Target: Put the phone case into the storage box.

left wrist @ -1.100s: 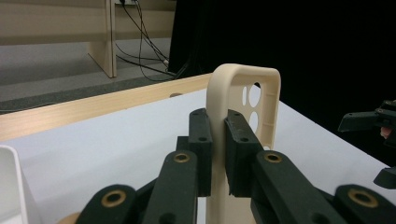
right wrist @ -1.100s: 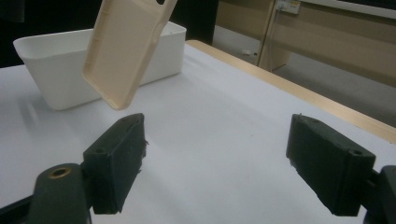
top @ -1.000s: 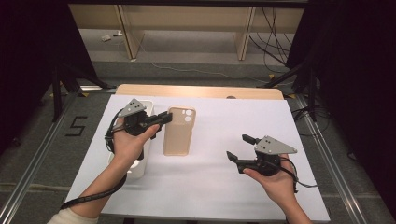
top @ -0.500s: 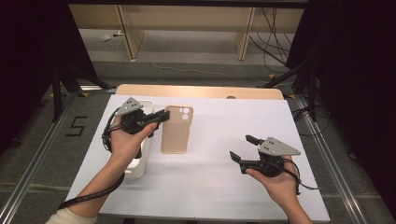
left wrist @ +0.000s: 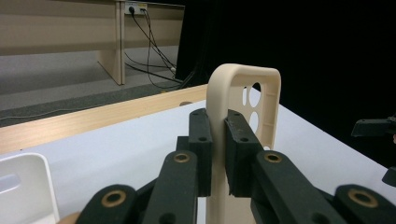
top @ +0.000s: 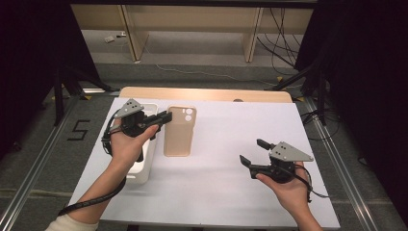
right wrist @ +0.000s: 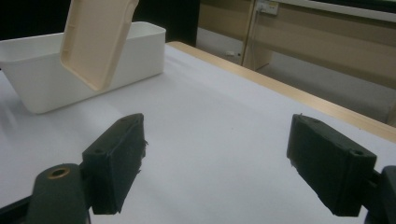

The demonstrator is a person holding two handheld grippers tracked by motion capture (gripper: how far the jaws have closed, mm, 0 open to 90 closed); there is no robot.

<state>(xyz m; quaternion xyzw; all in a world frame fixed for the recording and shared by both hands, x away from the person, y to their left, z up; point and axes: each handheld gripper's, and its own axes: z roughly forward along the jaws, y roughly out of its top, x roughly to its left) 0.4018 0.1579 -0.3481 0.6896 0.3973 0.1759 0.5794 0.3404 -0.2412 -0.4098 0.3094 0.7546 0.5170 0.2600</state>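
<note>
Holding the beige soft-plastic phone case (top: 179, 131) by its side wall in the left gripper (top: 163, 117), clear of the white tabletop (top: 226, 192).

In the left gripper view the jaws stand clamped on one long side wall of the case (left wrist: 243, 112), with the wall running up between the two pads and the camera cut-outs at the far end. In the high view the case's long axis runs toward and away from the person, and the case extends to the right of the left gripper. The white rectangular plastic bin (top: 144, 163) lies just to the left of the case, under the left hand. The right gripper (top: 252, 151) rests well apart on the right of the tabletop, its jaws wide apart and empty; the case (right wrist: 95, 39) hangs tilted in front of the bin (right wrist: 42, 88) in the right gripper view. The left gripper is the nearer to the bin, so a placement there calls for a short leftward shift.
</note>
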